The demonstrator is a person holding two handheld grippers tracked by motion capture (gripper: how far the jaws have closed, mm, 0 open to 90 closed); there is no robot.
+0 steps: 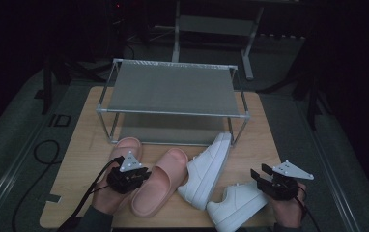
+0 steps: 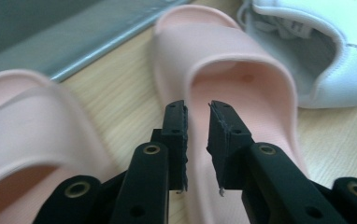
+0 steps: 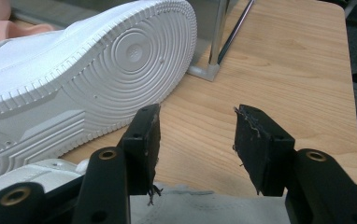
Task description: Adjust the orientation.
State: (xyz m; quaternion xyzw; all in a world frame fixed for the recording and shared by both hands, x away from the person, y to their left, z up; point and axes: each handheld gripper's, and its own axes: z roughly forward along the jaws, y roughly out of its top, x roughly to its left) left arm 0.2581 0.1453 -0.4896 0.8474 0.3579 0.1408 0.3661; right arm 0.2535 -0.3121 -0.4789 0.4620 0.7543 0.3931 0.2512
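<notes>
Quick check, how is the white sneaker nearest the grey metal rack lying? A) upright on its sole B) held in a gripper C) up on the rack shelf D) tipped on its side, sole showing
D: the white sneaker lies on its side on the wooden table, its ribbed tread facing the right gripper view beside the grey metal rack.

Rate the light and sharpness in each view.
High view: dim, background near black, the table soft but readable. Left gripper view: bright, the near pink slipper blurred, the farther pink slipper sharper. Right gripper view: well lit, the white sneaker sole crisp.
</notes>
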